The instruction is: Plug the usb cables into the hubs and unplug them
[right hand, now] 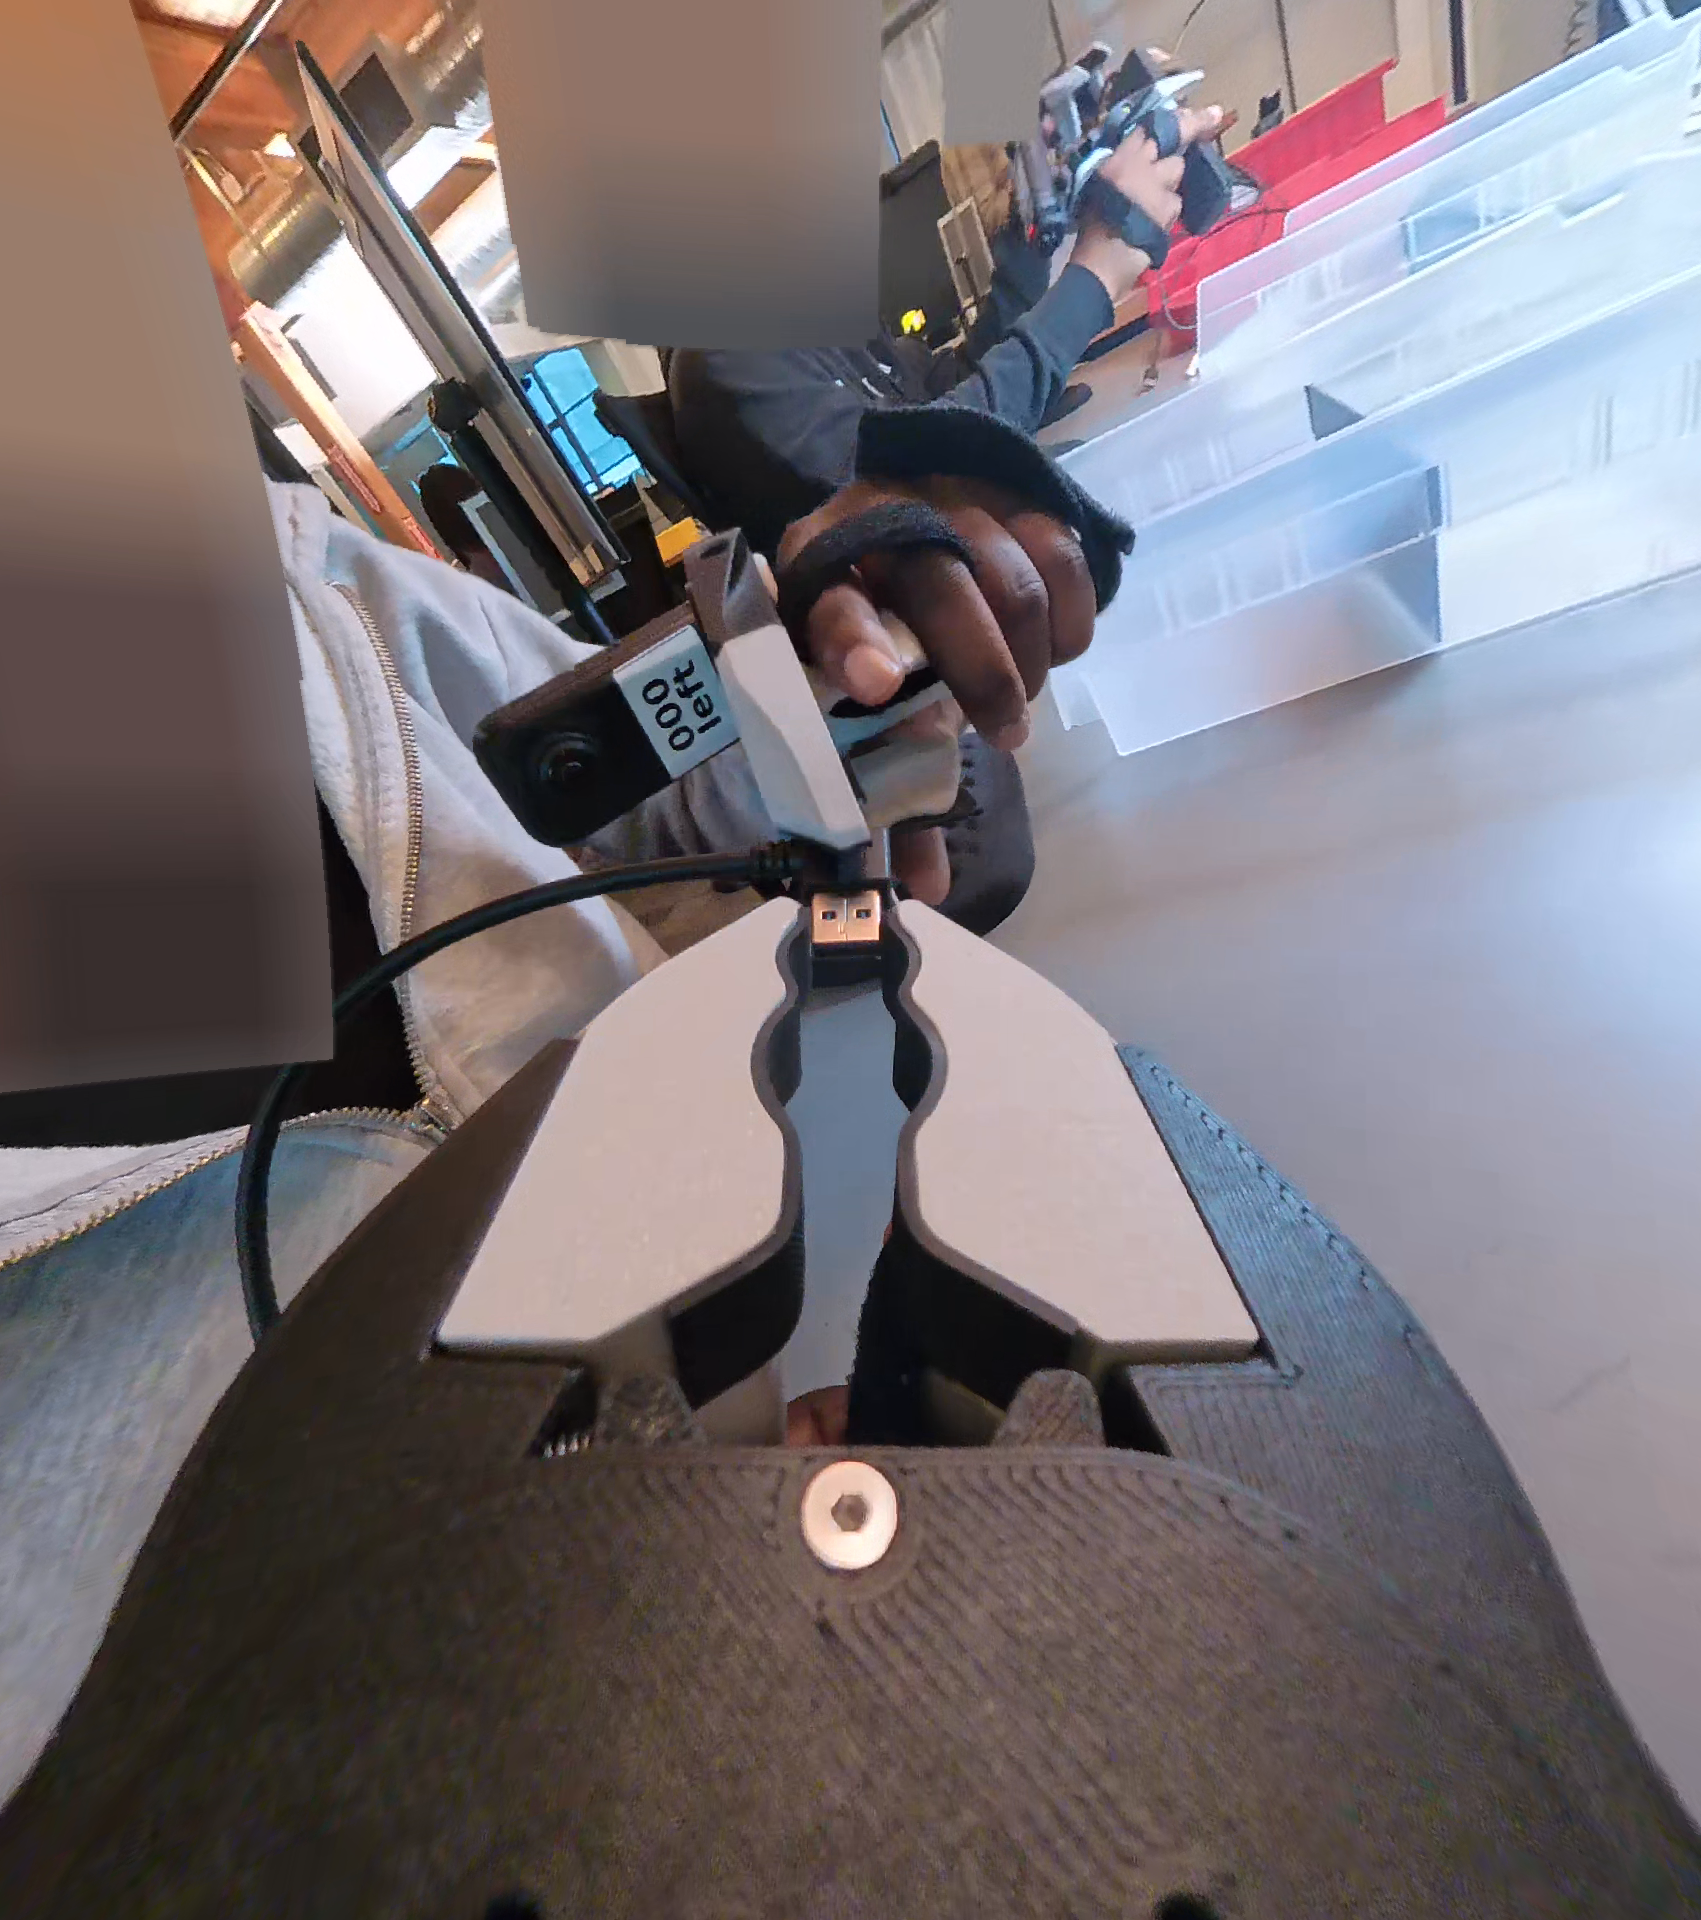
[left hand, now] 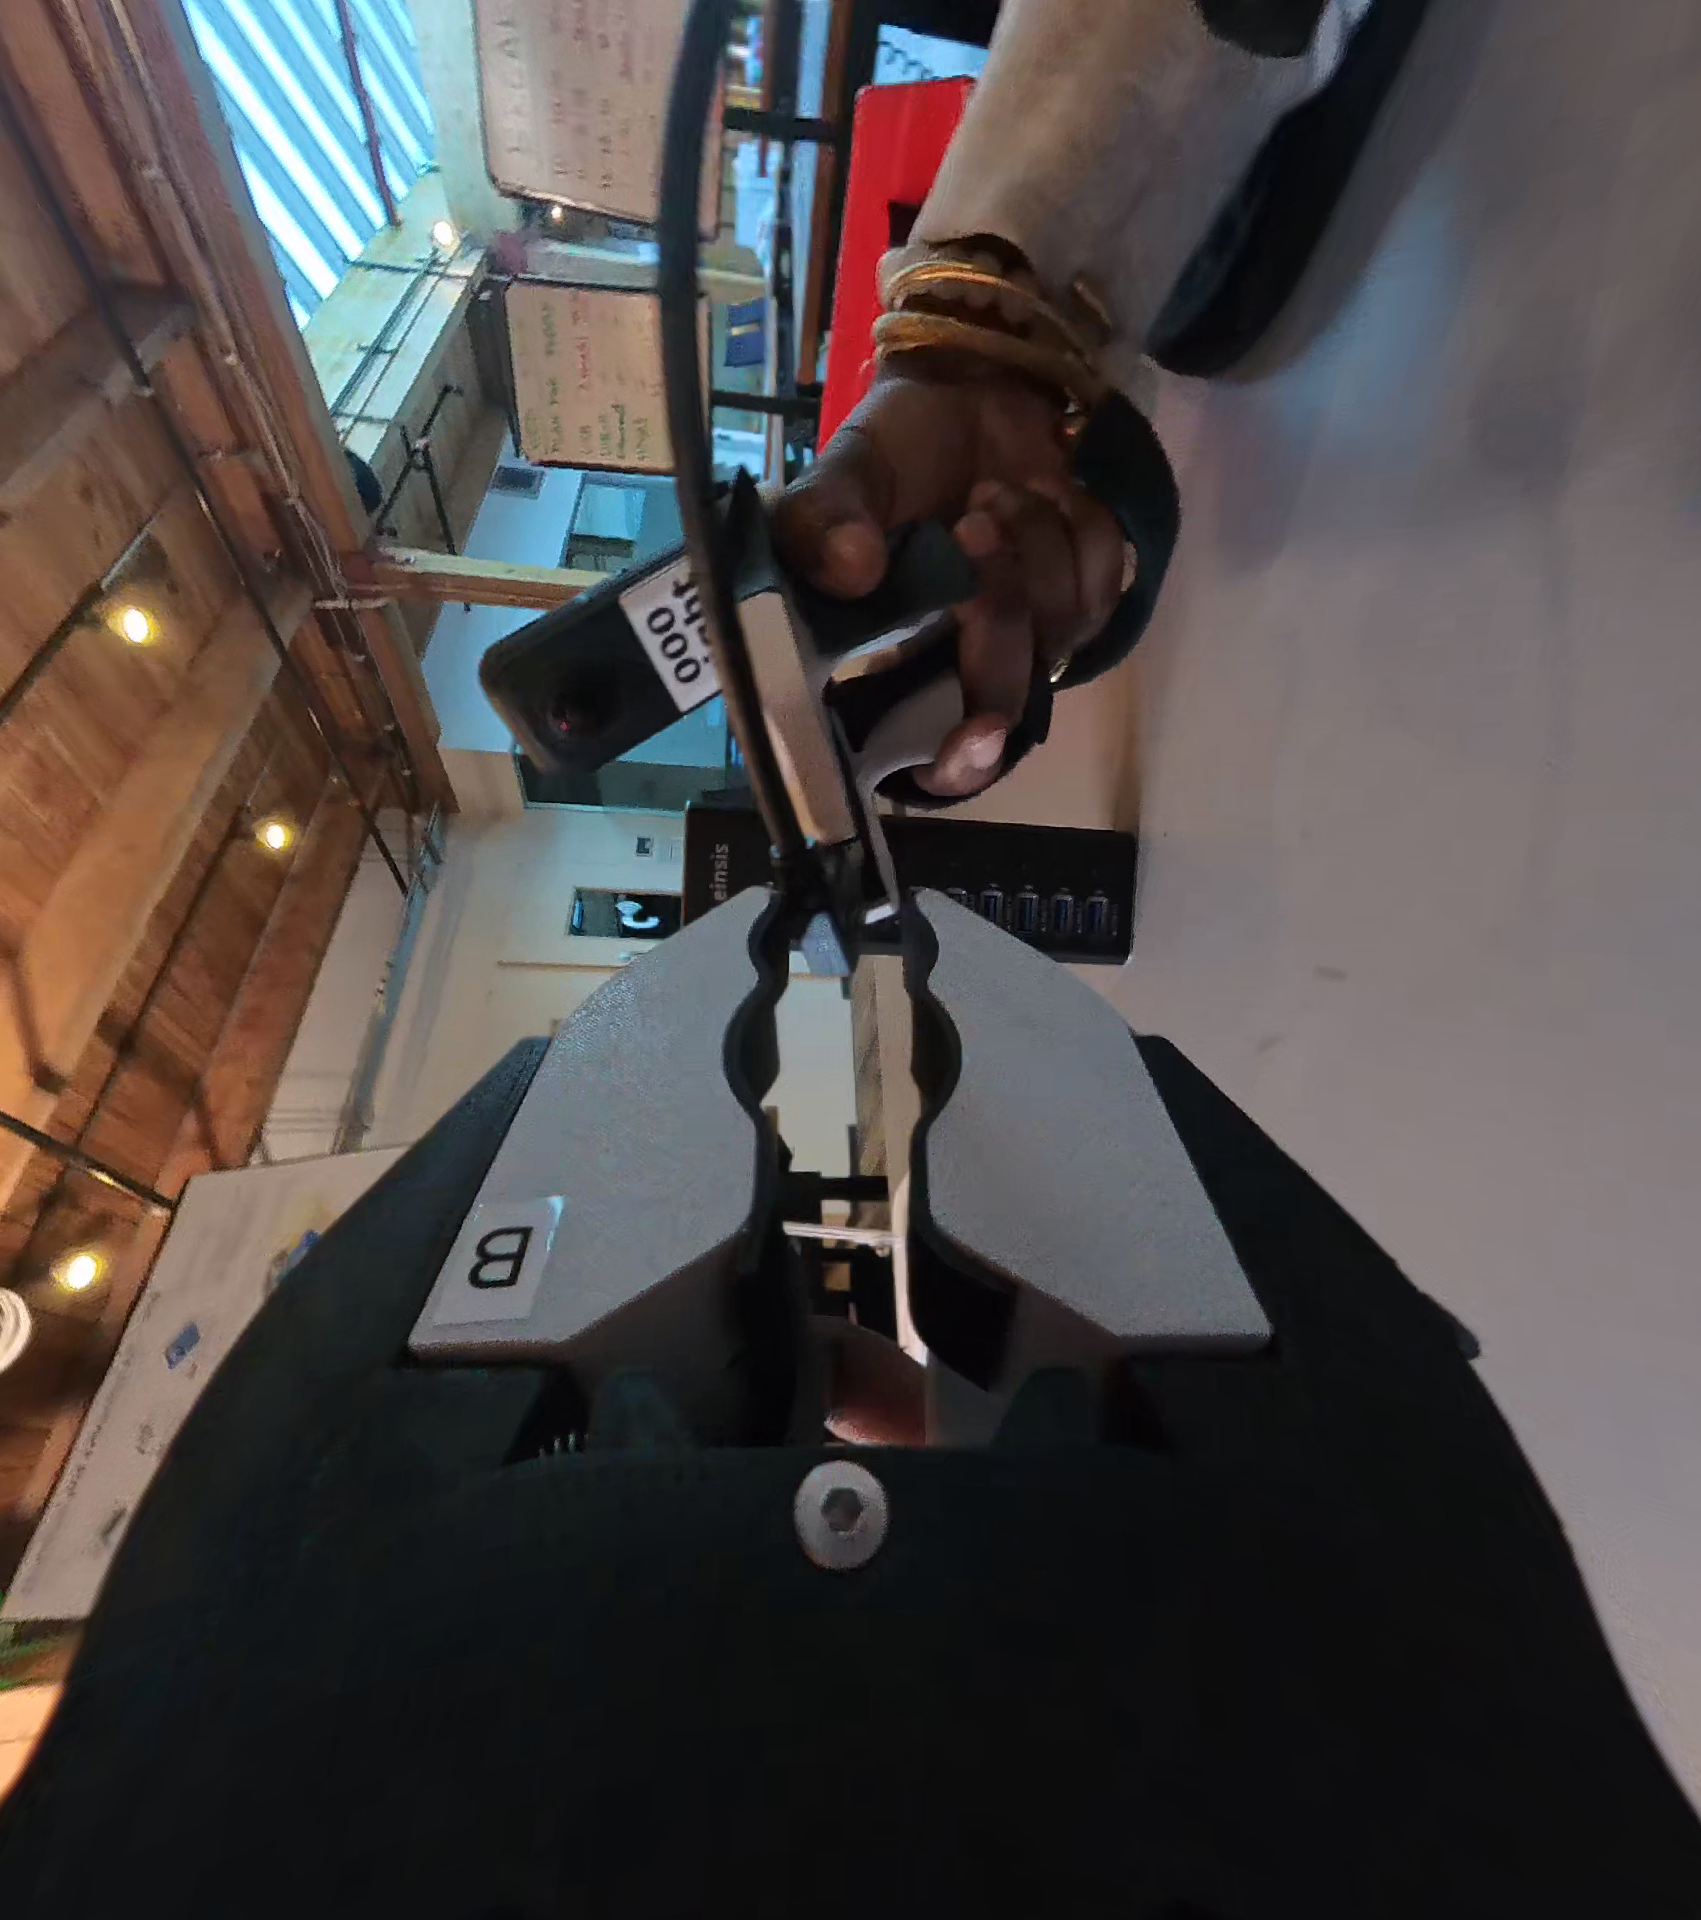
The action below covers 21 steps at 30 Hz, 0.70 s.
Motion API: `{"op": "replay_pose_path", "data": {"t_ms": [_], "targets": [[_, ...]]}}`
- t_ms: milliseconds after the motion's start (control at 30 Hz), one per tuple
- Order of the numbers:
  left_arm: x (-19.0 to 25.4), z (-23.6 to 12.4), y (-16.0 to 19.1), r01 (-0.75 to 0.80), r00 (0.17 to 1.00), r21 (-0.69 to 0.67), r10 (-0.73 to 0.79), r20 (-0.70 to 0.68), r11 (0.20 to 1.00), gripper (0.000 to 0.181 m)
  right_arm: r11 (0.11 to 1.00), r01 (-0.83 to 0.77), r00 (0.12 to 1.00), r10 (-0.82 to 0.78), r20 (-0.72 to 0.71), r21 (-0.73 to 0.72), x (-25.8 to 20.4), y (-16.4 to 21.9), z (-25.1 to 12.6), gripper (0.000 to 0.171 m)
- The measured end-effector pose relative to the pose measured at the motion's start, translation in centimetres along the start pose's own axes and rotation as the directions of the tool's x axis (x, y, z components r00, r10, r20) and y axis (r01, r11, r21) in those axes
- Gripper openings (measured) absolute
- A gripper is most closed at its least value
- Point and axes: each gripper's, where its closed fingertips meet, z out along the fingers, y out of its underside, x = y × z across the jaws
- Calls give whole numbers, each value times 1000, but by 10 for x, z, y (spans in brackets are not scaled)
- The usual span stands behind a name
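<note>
Starting on the left: got the left gripper (left hand: 830, 920) only a little way open, with the end of a black cable (left hand: 677, 416) and a small grey bit sitting right between the tips. Can't tell whether properly pinched or just loosely framed there.

Same build on both tools: matte grey plastic fingers (left hand: 617, 1122) with wavy black rubbery inner edges, set into a black ribbed printed body with one silver hex screw (left hand: 841, 1512).

Following the cable up from those tips: thin, round, a bit glossy, arcing off past the top edge.

Just beyond and right of the tips, seeing a flat black hub (left hand: 1022, 862) with a row of blue ports, lying on a smooth white table (left hand: 1500, 935).

Over to the right gripper (right hand: 846, 940): clamped firmly on a usb plug (right hand: 846, 920), black body squeezed between the tips, shiny metal end poking out forward. Pointing that plug straight at the nose of the left gripper, very close to it.

Further right, spotting frosted clear plastic bins (right hand: 1345, 499) lying on the table, well apart from the plug.
</note>
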Motion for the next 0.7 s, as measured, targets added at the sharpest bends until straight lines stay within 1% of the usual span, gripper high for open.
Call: {"op": "replay_pose_path", "data": {"t_ms": [67, 133, 200, 267, 367, 467, 500, 533, 567, 600, 633, 667, 700], "targets": [[-2, 0, -3, -12, 1000, 4, 12, 5, 1000, 17, 1000, 6, 1000, -6, 8, -2, -3, 0, 0, 12], [-7, 0, -4, 15, 1000, 6, -16, 20, 1000, 12, 1000, 16, 1000, -16, 9, 11, -4, -4, -2, 12], [-15, -1, -8, 22, 998, 18, -23, 63, 1000, 12, 999, 21, 999, -23, 33, 42, -10, -9, -3, 13], [-17, 0, -10, -4, 997, 17, 2, 73, 1000, 11, 998, 30, 999, -32, 41, 51, -14, -11, -4, 13], [-21, 2, -10, -24, 995, -6, 25, 99, 1000, 9, 992, 100, 995, -101, 20, 72, -16, -17, -7, 14], [-29, 2, 4, 36, 988, -75, -24, 154, 997, 8, 949, 291, 955, -281, -96, 117, -22, -37, -23, 37], [-30, 2, 11, 57, 983, -110, -36, 179, 992, 8, 909, 388, 915, -359, -185, 151, -22, -49, -35, 41], [-30, 3, 18, 77, 979, -149, -46, 198, 986, 8, 845, 503, 840, -428, -334, 182, -18, -65, -50, 41], [-29, 4, 23, 88, 975, -176, -49, 216, 981, 8, 763, 619, 724, -461, -513, 188, -12, -82, -72, 43], [-28, 4, 27, 87, 974, -198, -42, 224, 976, 8, 691, 705, 592, -448, -670, 161, -6, -94, -96, 43], [-26, 5, 30, 83, 974, -223, -32, 224, 971, 8, 668, 736, 489, -416, -767, 107, 2, -98, -116, 44], [-26, 6, 33, 87, 973, -240, -32, 227, 967, 8, 699, 714, 430, -389, -814, 43, 15, -94, -130, 51], [-26, 6, 35, 101, 971, -246, -41, 237, 964, 8, 753, 658, 398, -360, -844, -11, 31, -86, -141, 62]]}}
